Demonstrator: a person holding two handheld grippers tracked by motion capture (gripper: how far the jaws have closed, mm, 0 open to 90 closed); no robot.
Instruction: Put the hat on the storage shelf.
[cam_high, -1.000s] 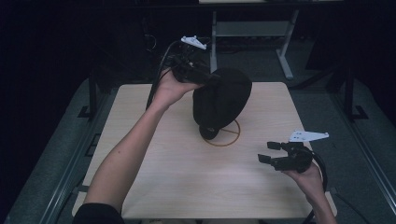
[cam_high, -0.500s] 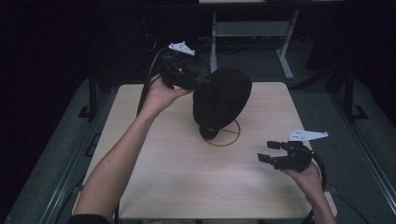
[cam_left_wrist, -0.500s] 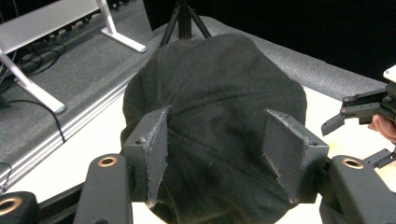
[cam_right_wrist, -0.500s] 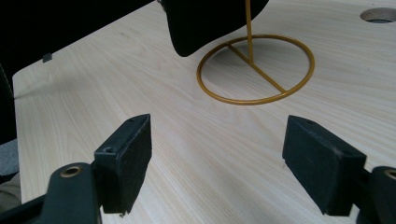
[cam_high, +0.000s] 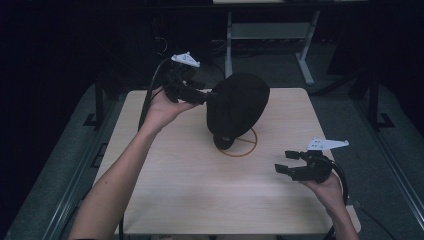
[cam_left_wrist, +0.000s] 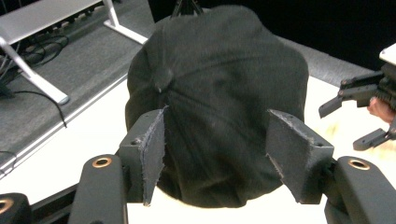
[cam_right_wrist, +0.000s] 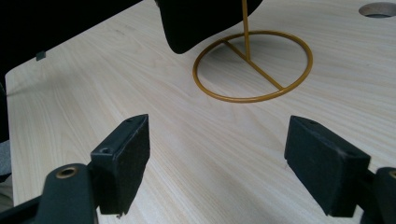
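A black cap (cam_high: 237, 107) hangs on a thin gold wire stand whose ring base (cam_high: 248, 146) rests on the middle of the wooden table. My left gripper (cam_high: 212, 95) is at the cap's left side, jaws level. In the left gripper view the cap (cam_left_wrist: 219, 88) lies just beyond and between the pads of the left gripper (cam_left_wrist: 215, 140); its jaws have just been opening and the pads stand apart from the cloth. My right gripper (cam_high: 284, 161) hovers open over the table's near right part, facing the stand (cam_right_wrist: 252, 65) and the cap's lower edge (cam_right_wrist: 201, 18), nothing between its fingers.
The pale wooden table (cam_high: 165, 170) stands on grey flooring with dark rails along both sides. A white-legged bench (cam_high: 270, 30) stands behind it. A round cable hole (cam_right_wrist: 379, 8) sits in the tabletop past the stand. The right gripper (cam_left_wrist: 359, 105) appears beyond the cap.
My left gripper has drawn back to the left from the cap's top and sunk a little, its jaws wider. The cap stays on the stand. The right gripper has not moved.
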